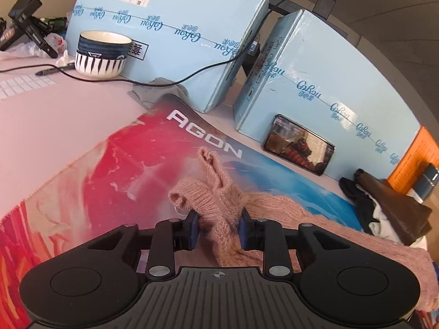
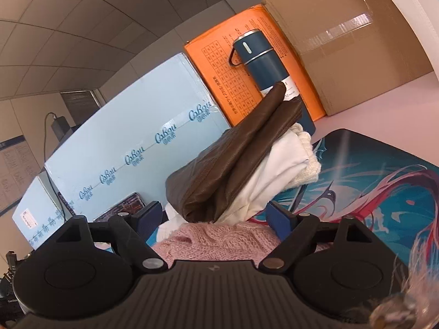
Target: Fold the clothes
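A pink knit sweater (image 1: 216, 200) lies bunched on the red and blue AGON desk mat (image 1: 115, 164). My left gripper (image 1: 218, 230) is shut on a gathered fold of the sweater, with a sleeve end sticking out beyond the fingertips. In the right wrist view the same pink sweater (image 2: 216, 242) lies under and between the fingers of my right gripper (image 2: 212, 215), which is open and holds nothing. Just past it sits a pile of folded clothes: a brown garment (image 2: 227, 159) on top of white ones (image 2: 277, 170).
Two light blue cartons (image 1: 178, 35) stand at the back with a phone (image 1: 299, 145) leaning on one. A striped bowl (image 1: 103, 54), a pen and a black cable lie at left. An orange box (image 2: 247, 68), a blue flask (image 2: 266, 63) and a cardboard box (image 2: 351, 41) stand behind the pile.
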`<state>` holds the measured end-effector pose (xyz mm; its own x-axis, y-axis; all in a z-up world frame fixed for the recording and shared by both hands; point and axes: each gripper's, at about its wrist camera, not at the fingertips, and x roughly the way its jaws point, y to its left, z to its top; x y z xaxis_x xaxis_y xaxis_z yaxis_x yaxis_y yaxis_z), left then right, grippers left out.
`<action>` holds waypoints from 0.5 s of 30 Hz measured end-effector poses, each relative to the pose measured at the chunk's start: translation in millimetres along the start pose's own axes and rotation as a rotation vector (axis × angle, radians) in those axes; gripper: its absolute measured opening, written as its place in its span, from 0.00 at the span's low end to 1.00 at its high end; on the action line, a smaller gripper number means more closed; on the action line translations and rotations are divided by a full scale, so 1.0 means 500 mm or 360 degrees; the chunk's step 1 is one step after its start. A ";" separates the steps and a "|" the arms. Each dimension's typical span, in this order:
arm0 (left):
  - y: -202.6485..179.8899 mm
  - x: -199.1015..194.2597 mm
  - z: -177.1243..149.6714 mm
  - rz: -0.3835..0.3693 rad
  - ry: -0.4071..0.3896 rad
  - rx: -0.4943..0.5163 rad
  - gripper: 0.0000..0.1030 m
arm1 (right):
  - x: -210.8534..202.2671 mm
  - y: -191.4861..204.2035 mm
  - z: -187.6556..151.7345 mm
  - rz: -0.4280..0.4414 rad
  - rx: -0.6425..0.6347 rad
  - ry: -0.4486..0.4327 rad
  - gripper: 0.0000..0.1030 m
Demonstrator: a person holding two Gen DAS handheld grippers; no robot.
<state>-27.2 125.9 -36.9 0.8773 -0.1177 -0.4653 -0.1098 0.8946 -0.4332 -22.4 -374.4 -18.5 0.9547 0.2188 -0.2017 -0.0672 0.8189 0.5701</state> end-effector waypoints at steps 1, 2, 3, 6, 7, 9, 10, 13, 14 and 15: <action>0.002 -0.015 -0.004 -0.0038 -0.0025 -0.0014 0.22 | -0.002 0.001 -0.001 0.0022 -0.0004 -0.0001 0.80; 0.004 -0.035 -0.006 -0.0074 -0.0069 -0.0027 0.21 | -0.003 0.002 -0.003 0.0045 -0.0008 -0.0002 0.80; 0.010 -0.049 -0.005 -0.0070 -0.0103 -0.0037 0.21 | -0.004 0.002 -0.003 0.0066 -0.0004 -0.0001 0.80; 0.039 -0.068 0.009 0.0060 -0.0173 -0.0057 0.20 | -0.006 -0.002 0.000 0.0165 0.0040 0.0010 0.80; 0.048 -0.074 0.013 0.0103 -0.0197 -0.0064 0.20 | -0.007 -0.002 0.000 0.0231 0.0064 0.0022 0.80; 0.067 -0.086 0.022 0.0189 -0.0244 -0.0077 0.20 | -0.008 0.003 -0.002 0.0395 0.0117 0.0058 0.80; 0.077 -0.092 0.027 0.0232 -0.0267 -0.0084 0.20 | -0.009 0.006 -0.004 0.0477 0.0144 0.0075 0.80; 0.073 -0.089 0.036 0.0244 -0.0303 -0.0112 0.20 | 0.007 0.024 -0.012 0.0803 0.0258 0.0247 0.80; 0.060 -0.087 0.034 0.0215 -0.0307 -0.0116 0.20 | 0.017 0.032 -0.016 0.0889 0.0309 0.0321 0.80; 0.041 -0.084 0.029 0.0167 -0.0306 -0.0118 0.20 | 0.032 0.043 -0.021 0.0933 0.0354 0.0401 0.80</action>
<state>-59.5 155.4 -15.2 0.9315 0.0649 -0.3580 -0.2327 0.8627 -0.4490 -11.6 -347.8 -17.9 0.6800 0.7328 0.0267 -0.4666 0.4043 0.7867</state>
